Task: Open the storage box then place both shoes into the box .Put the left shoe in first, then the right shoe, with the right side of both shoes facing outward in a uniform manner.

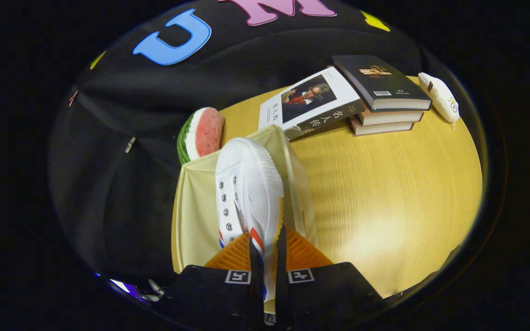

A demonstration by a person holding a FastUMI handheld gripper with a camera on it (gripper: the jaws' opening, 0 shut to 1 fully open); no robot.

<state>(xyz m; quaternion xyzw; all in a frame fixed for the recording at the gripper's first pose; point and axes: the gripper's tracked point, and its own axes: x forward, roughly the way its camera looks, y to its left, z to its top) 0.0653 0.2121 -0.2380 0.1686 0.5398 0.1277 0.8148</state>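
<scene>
Gripper view: the gripper [268, 241] has its orange fingers [235, 255] pinched on the heel edge of a white shoe [249, 184], held toe-forward over the opened storage box [191, 202]. No other shoe is visible, so this looks like the first placement, with the second left to do.

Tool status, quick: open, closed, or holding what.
Tool: closed on the white shoe, both fingers pinching its side, with the shoe over the open storage box.
</scene>
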